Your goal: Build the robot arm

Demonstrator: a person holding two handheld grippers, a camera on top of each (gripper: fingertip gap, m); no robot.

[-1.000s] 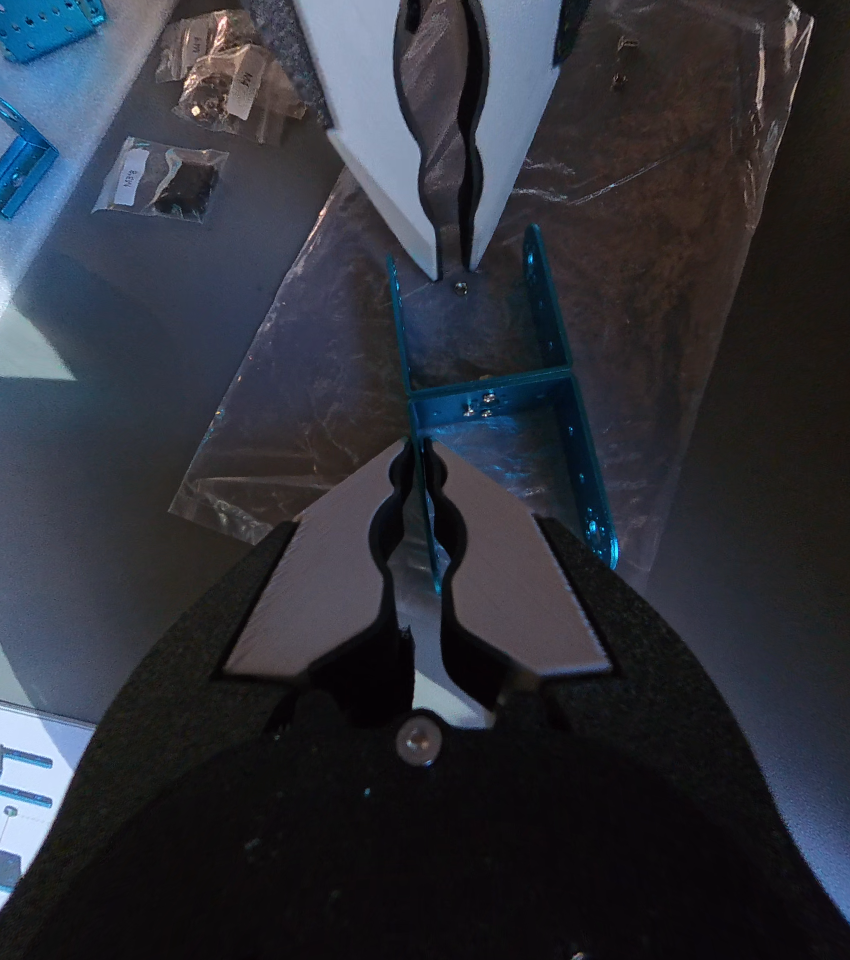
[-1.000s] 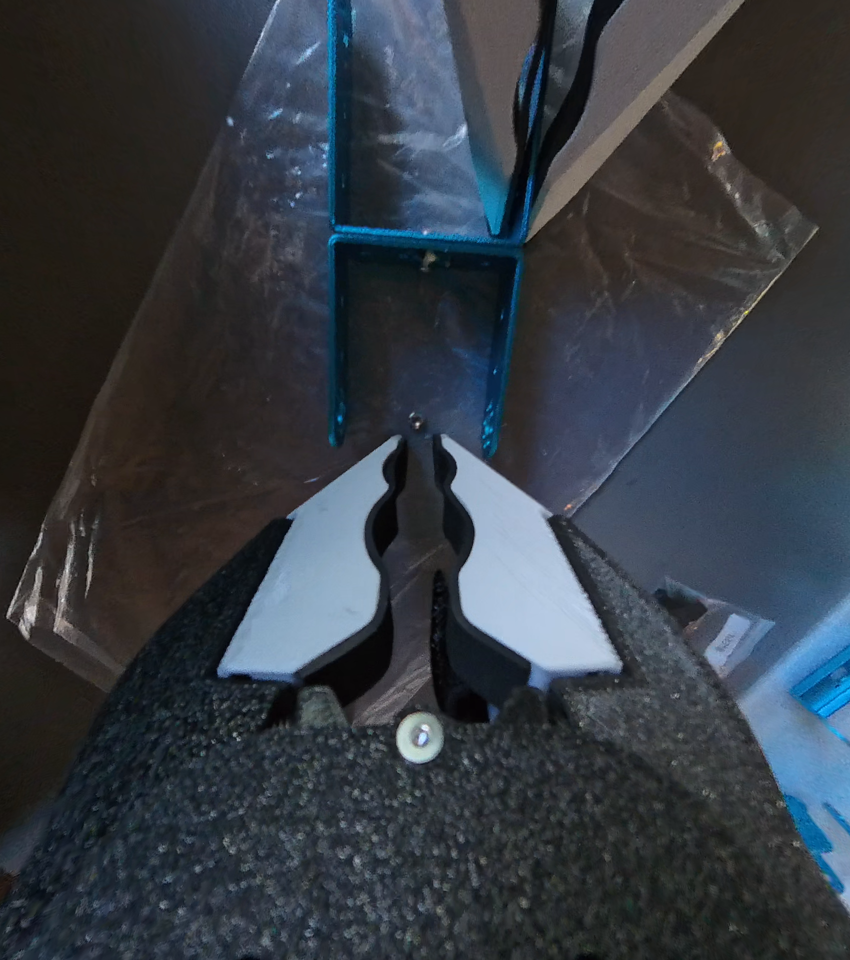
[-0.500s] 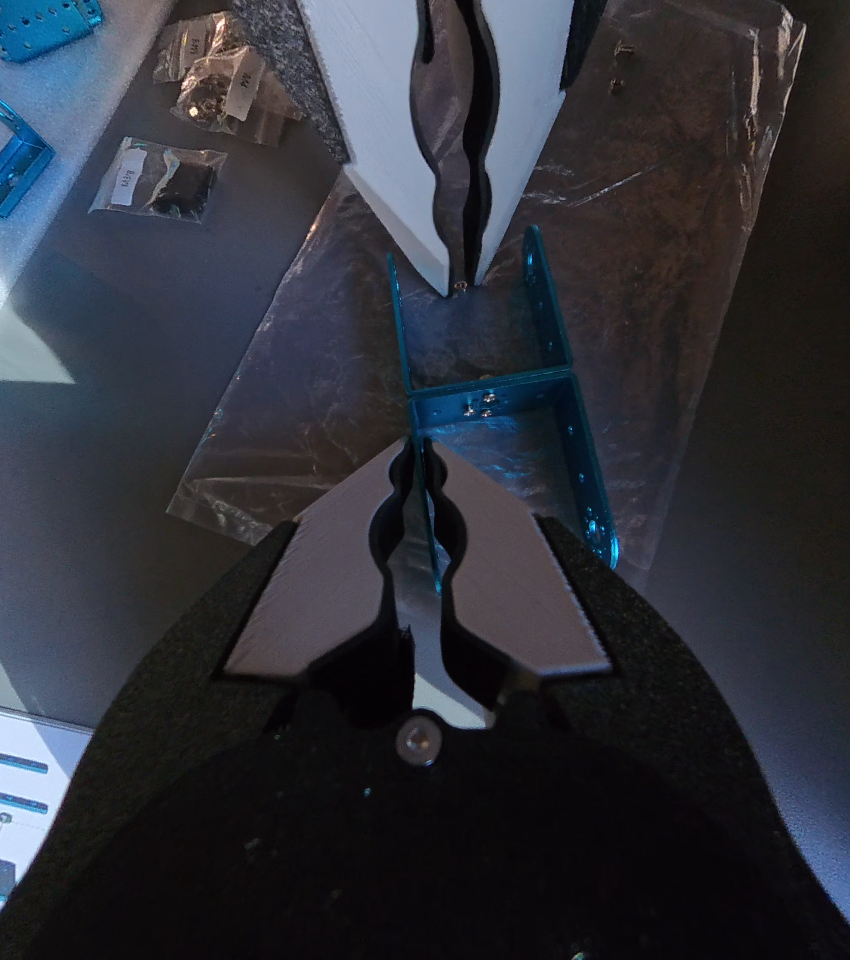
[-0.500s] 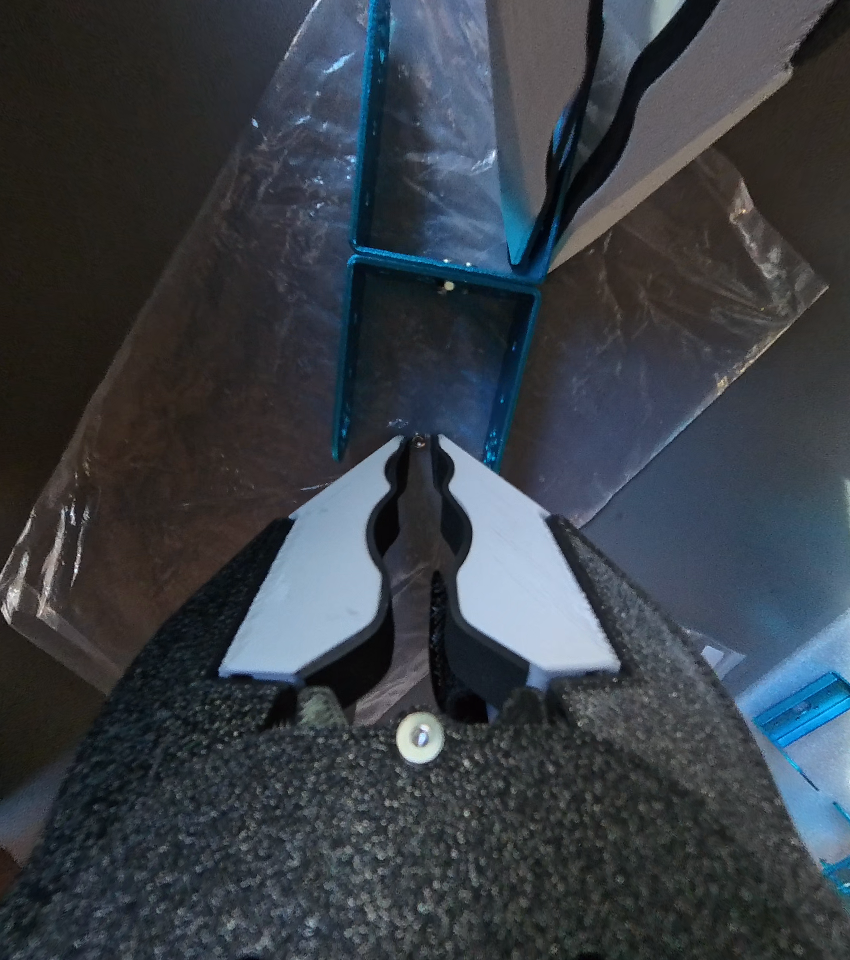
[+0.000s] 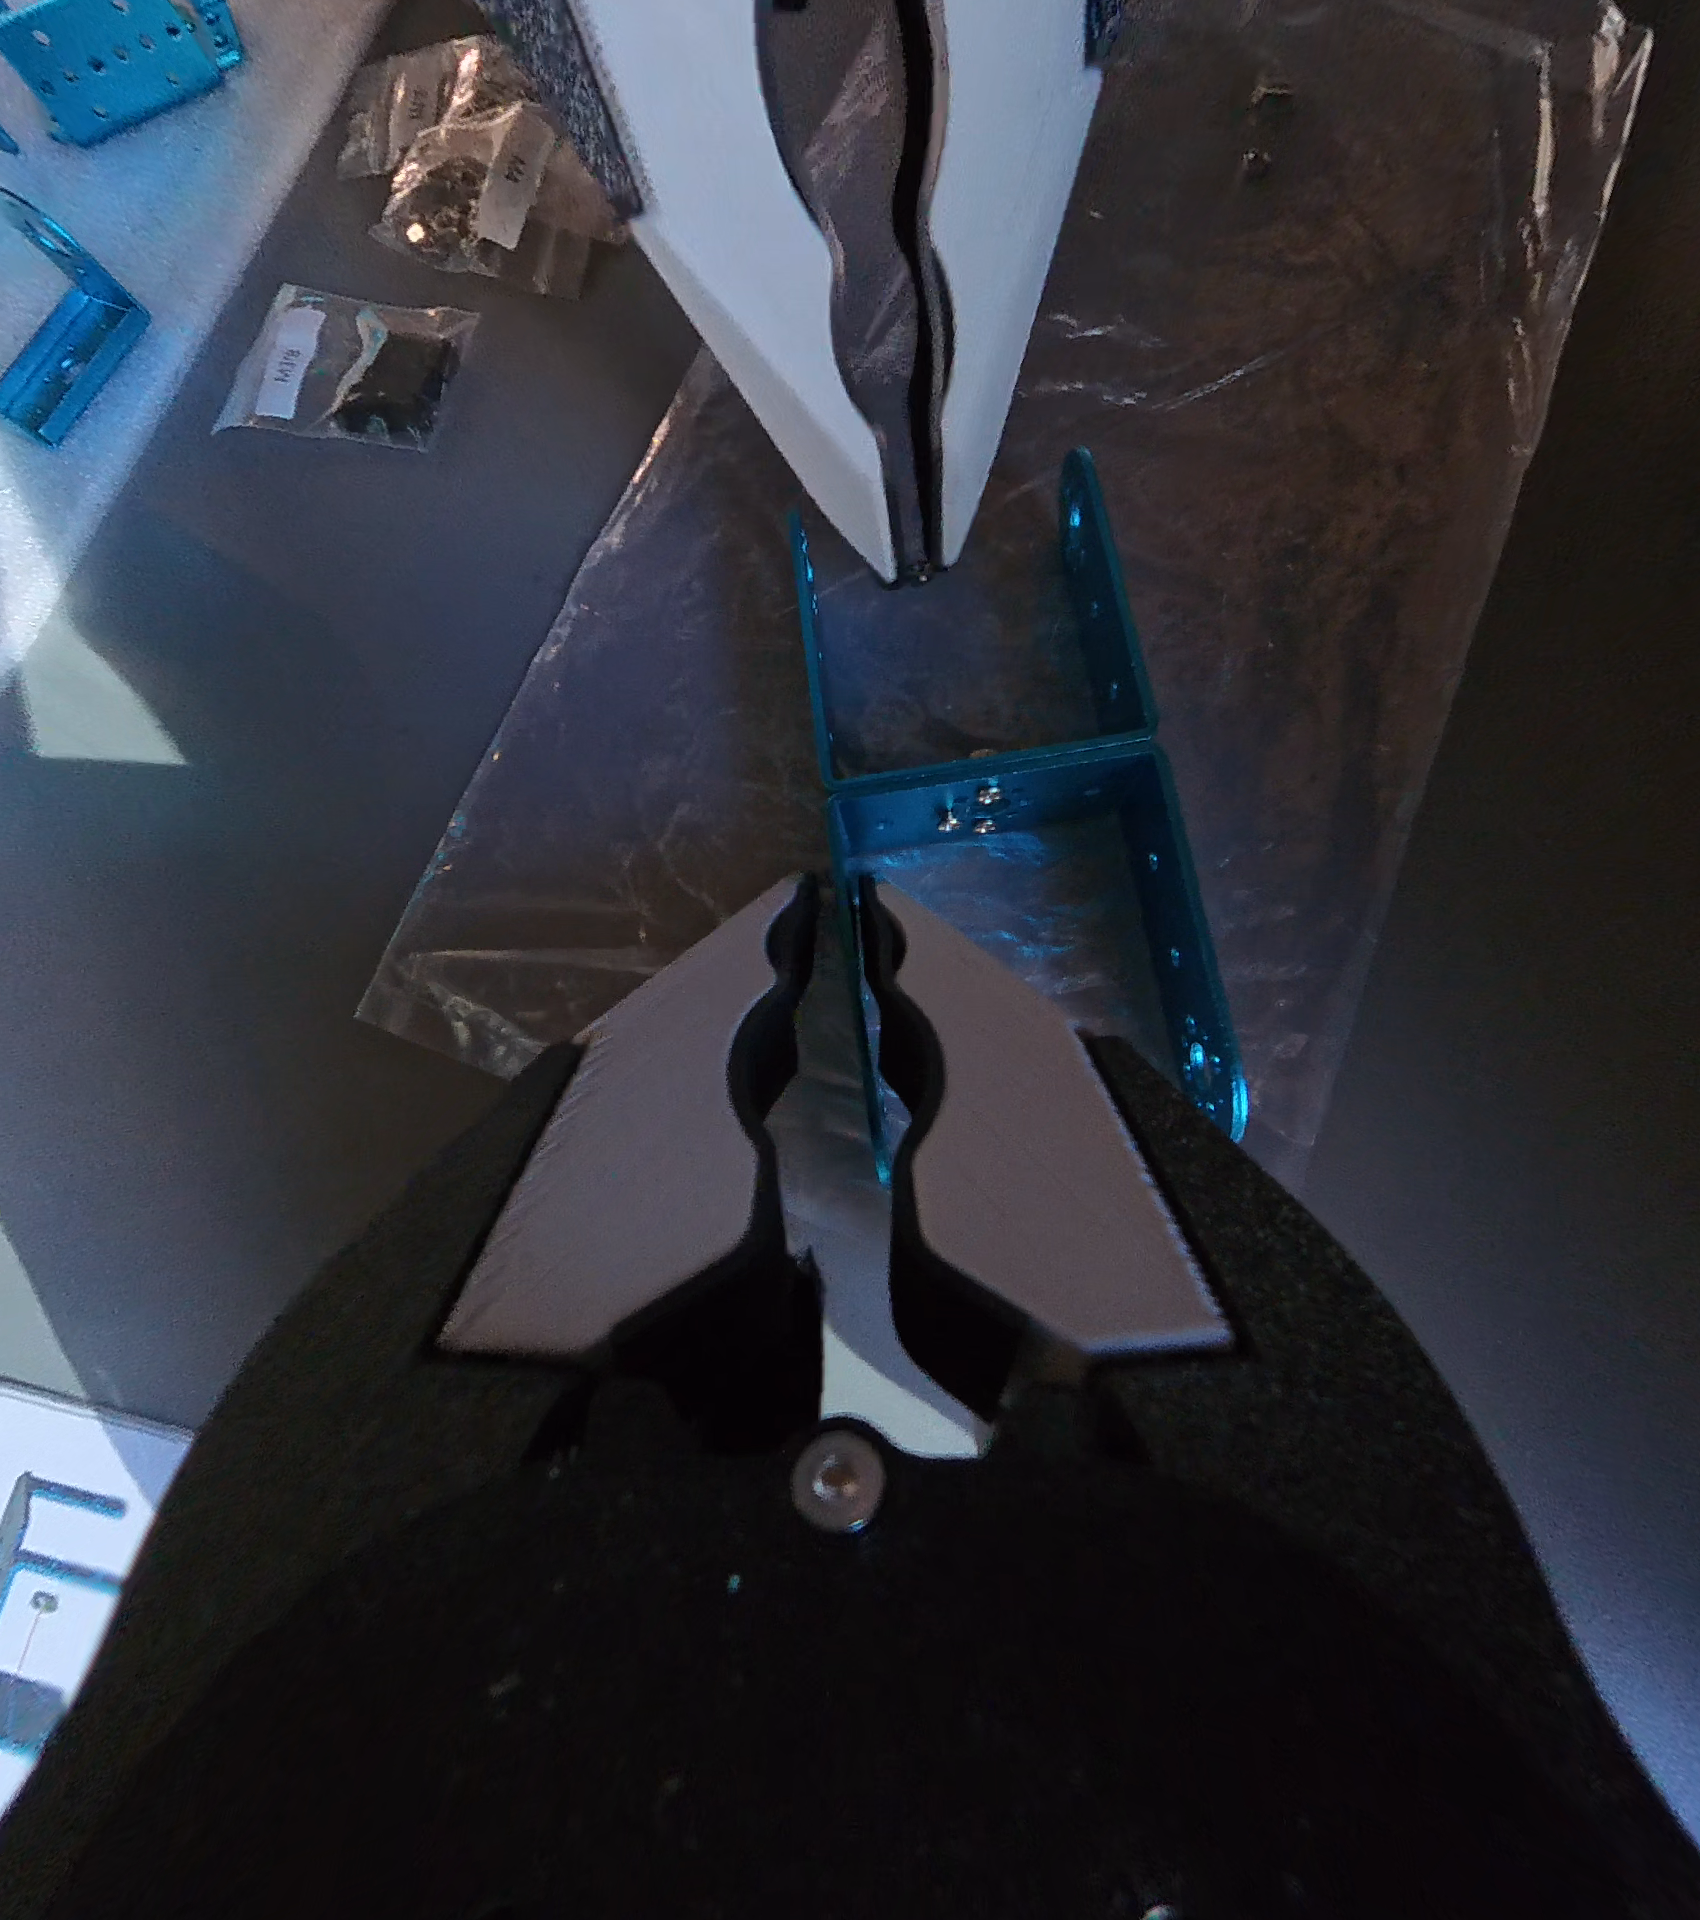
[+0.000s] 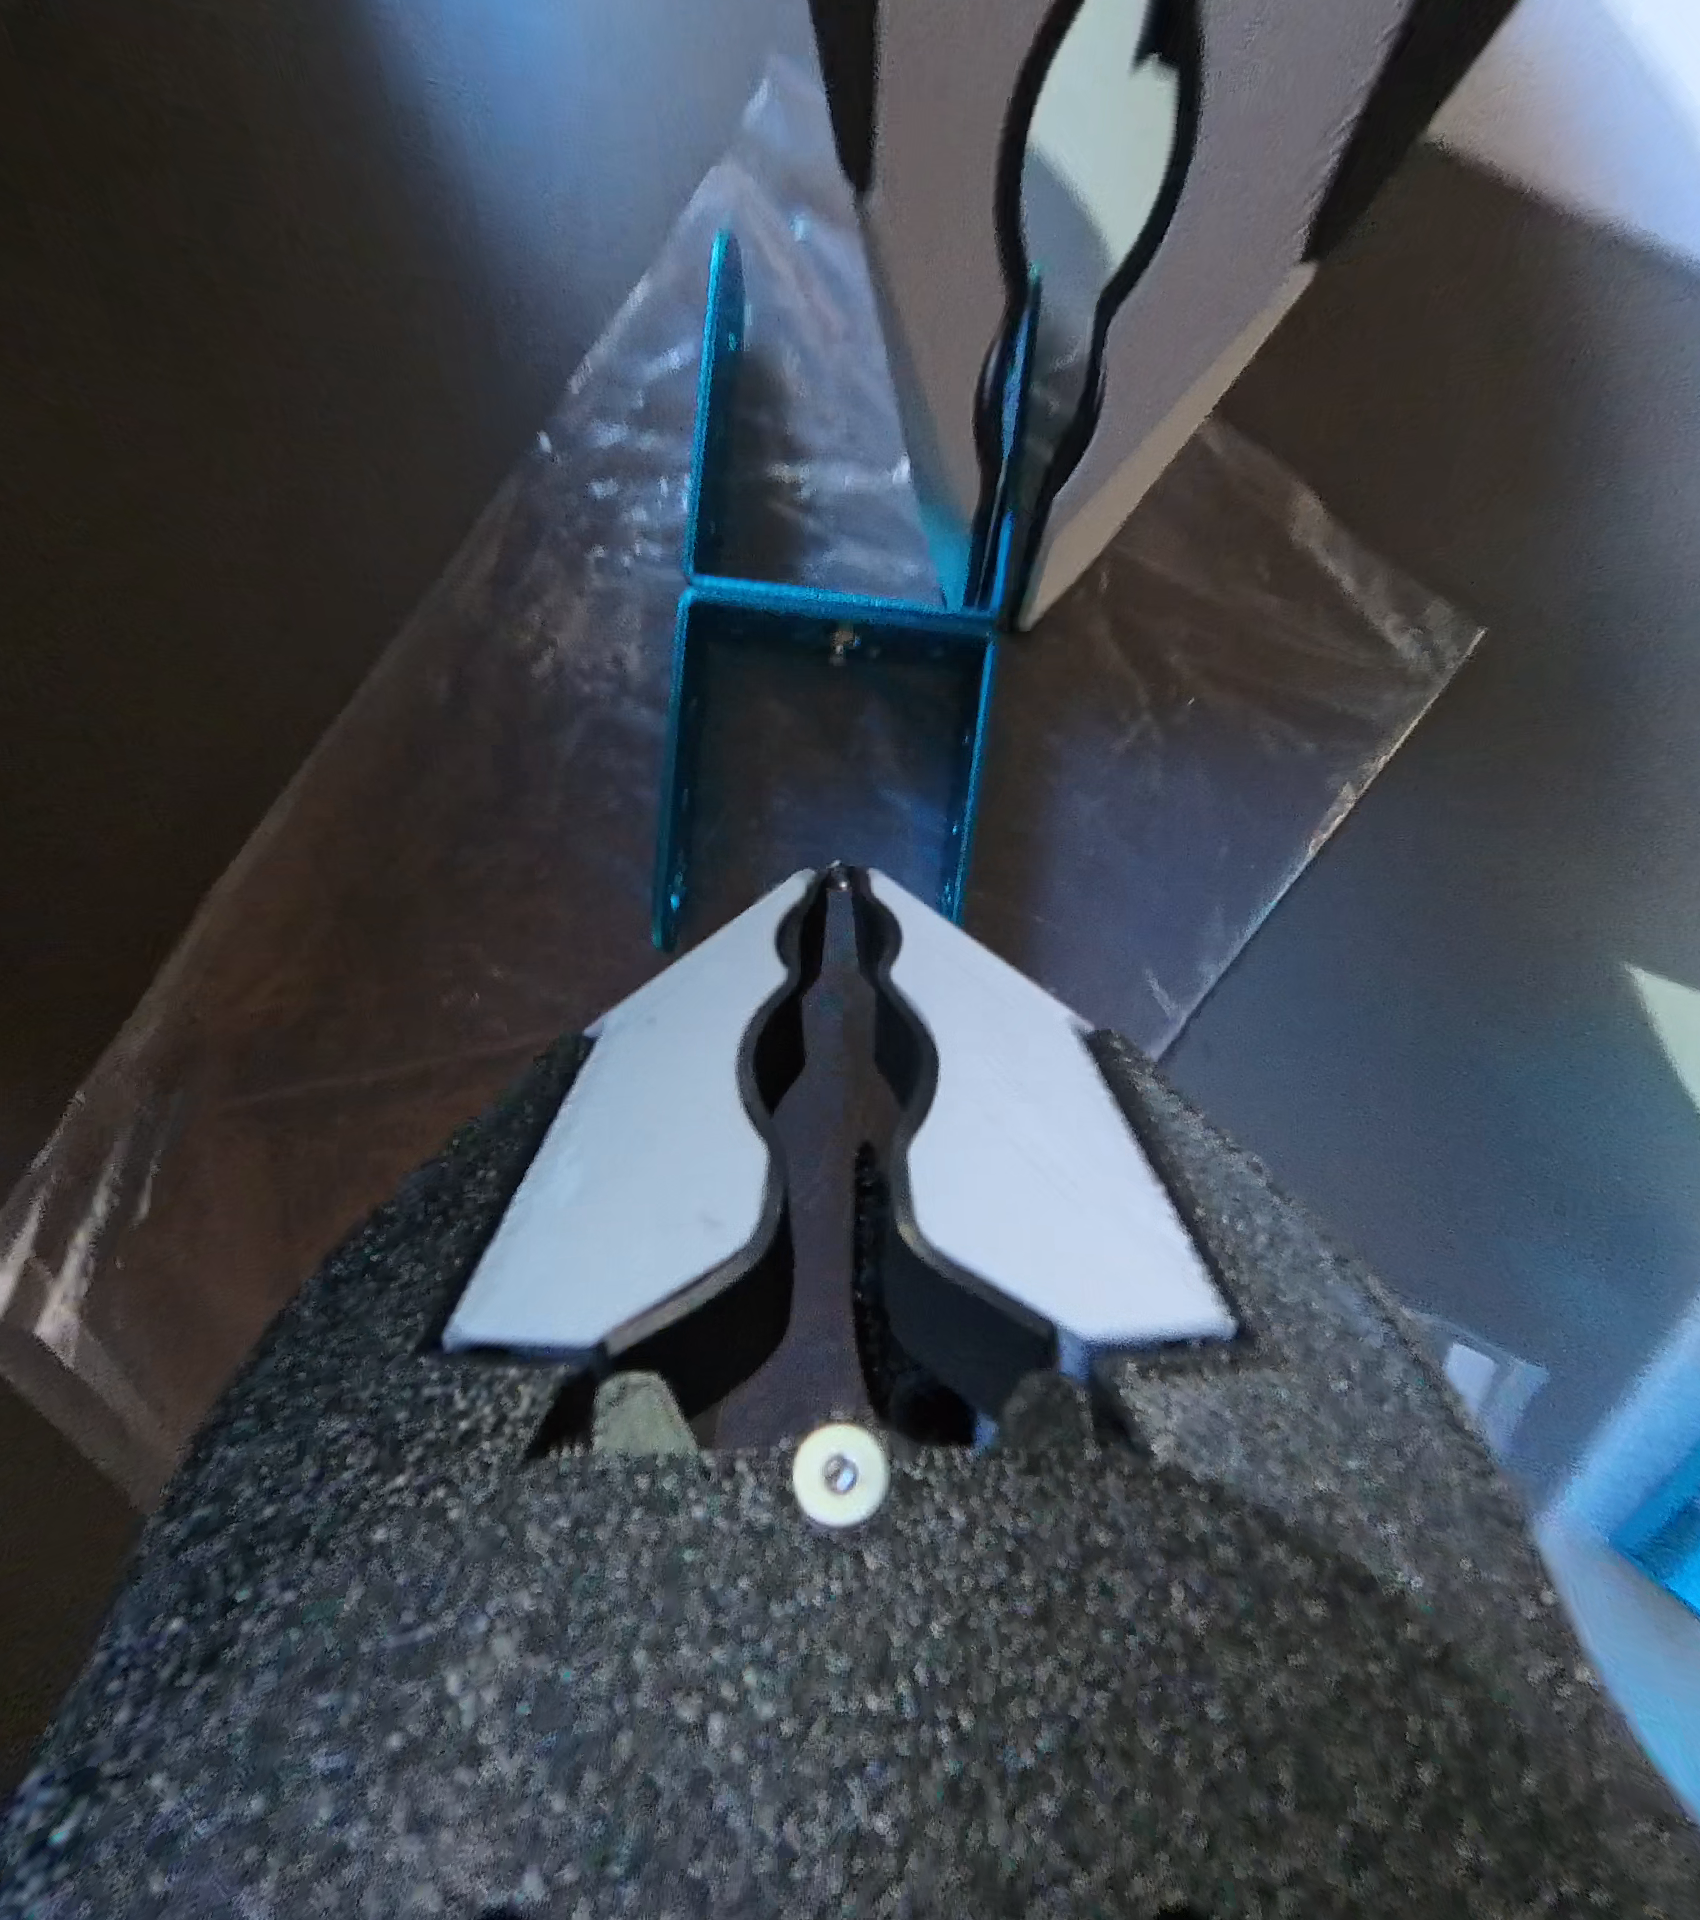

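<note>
Grey table (image 5: pixel 202 790); fingers (image 5: pixel 939 966) clamp blue bracket (image 5: pixel 1022 821).

— Looks like an assembly workbench or hobby workshop.
— Why so?
— Grey tabletop (image 5: pixel 233 727) strewn with kit parts: blue perforated metal brackets (image 5: pixel 46 322) at upper left, small clear bags of fasteners (image 5: pixel 352 364) beside them.
— Anything else?
— Printed assembly diagram sheet (image 5: pixel 4 1621) at lower left, plus a clear plastic sheet (image 5: pixel 1272 436) under a joined blue bracket assembly (image 5: pixel 1012 810) at centre.
</note>
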